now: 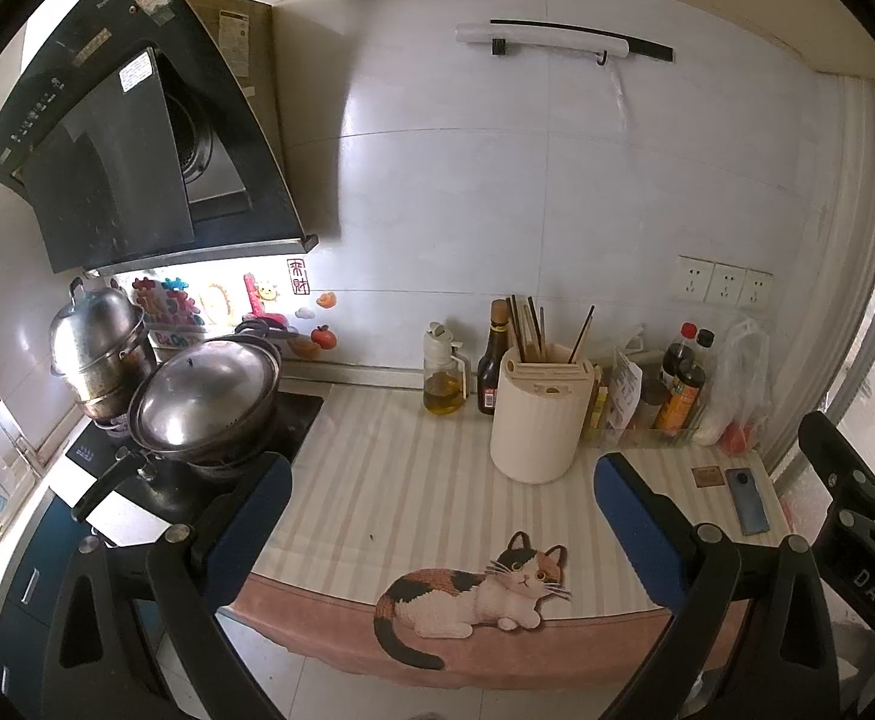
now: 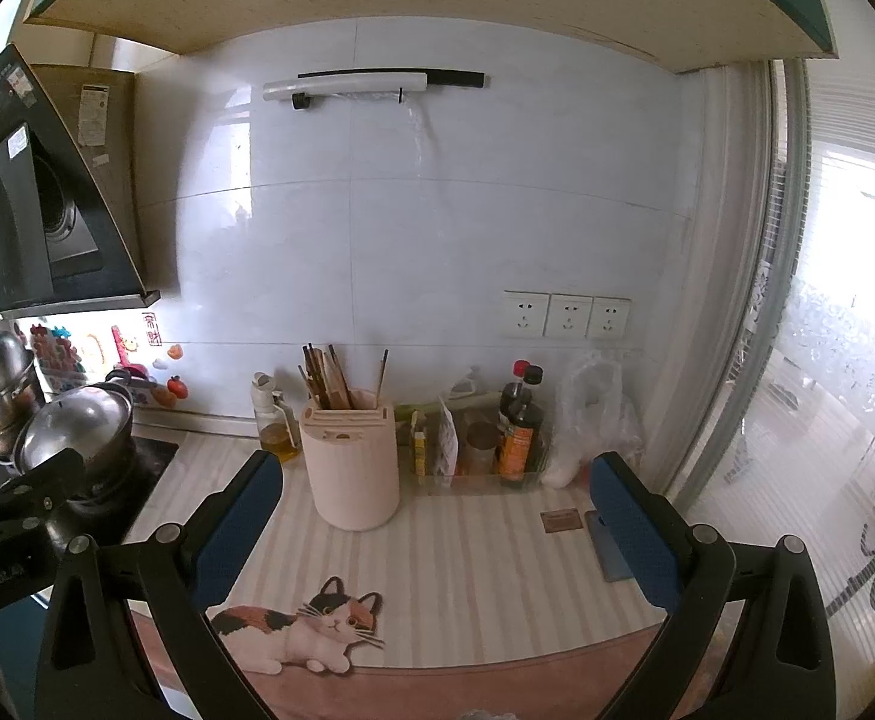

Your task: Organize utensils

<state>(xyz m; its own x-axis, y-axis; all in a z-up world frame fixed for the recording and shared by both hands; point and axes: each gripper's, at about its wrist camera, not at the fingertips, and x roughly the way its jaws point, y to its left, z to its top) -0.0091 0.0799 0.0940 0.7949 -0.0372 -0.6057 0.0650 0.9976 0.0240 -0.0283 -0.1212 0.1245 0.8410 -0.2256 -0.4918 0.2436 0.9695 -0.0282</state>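
Utensil holder, cream, held chopsticks at 12 o'clock on counter mat. Left gripper and right gripper spread wide, empty. Advice: approach chopsticks from above, pinch one bundle.

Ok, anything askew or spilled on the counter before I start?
No spills. In the holder, one chopstick stands apart from the main bunch, leaning the other way. Both grippers, left and right, are open and empty above the mat.
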